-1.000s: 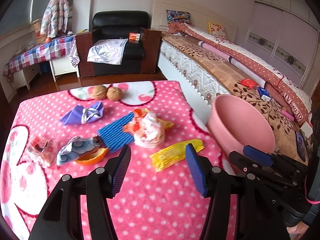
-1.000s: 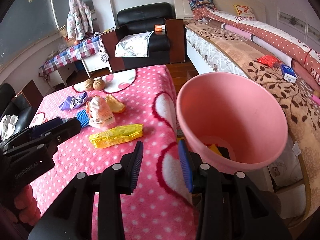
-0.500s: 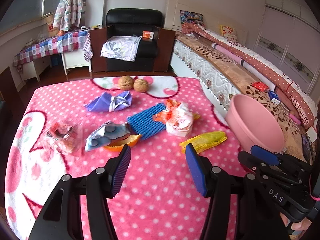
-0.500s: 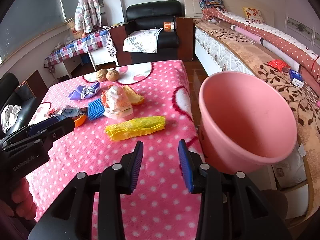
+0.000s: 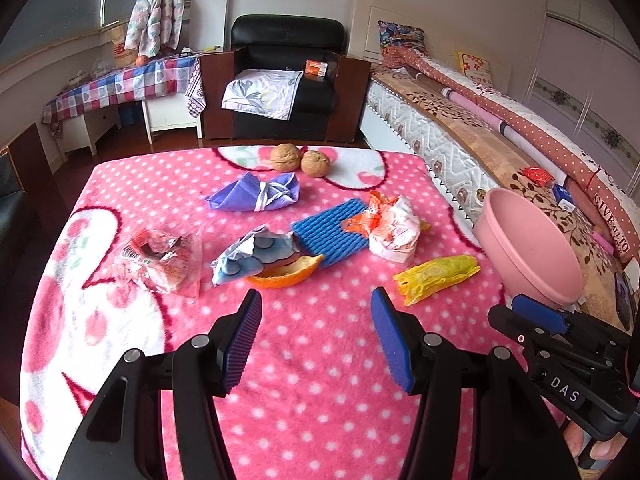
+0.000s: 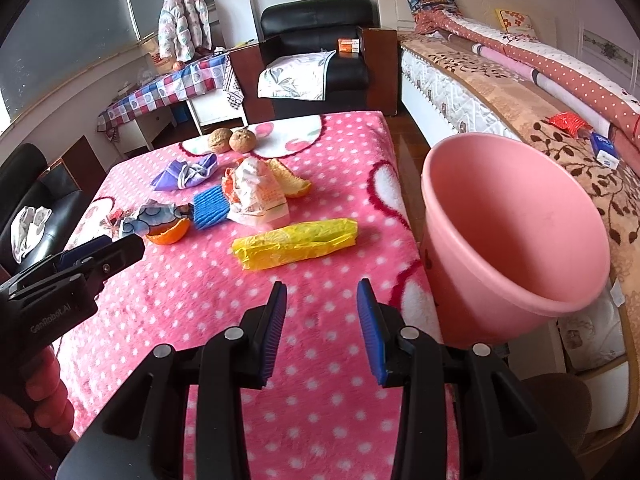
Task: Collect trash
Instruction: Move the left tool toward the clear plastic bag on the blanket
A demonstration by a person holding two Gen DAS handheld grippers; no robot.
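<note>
Trash lies on a pink dotted table cloth point(image 5: 320, 360): a yellow wrapper point(image 5: 436, 276) point(image 6: 296, 243), a white-orange crumpled bag point(image 5: 390, 226) point(image 6: 256, 196), a blue ribbed pad point(image 5: 330, 230), an orange peel point(image 5: 286, 276), a blue-grey wrapper point(image 5: 252, 254), a purple wrapper point(image 5: 256, 194) and a clear red packet point(image 5: 160, 260). A pink bin point(image 5: 528, 248) point(image 6: 508, 224) stands off the table's right edge. My left gripper point(image 5: 316, 334) is open and empty, above the cloth short of the trash. My right gripper point(image 6: 322, 320) is open and empty, just short of the yellow wrapper, left of the bin.
Two walnuts point(image 5: 300, 160) sit at the table's far edge. A bed point(image 5: 500, 148) runs along the right behind the bin. A black armchair point(image 5: 288, 80) and a checked side table point(image 5: 120, 88) stand beyond the table. A black sofa point(image 6: 36, 208) is at the left.
Both grippers have pulled back and risen, so more of the table shows. The right gripper has turned left from the bin toward the yellow wrapper. Both stay open.
</note>
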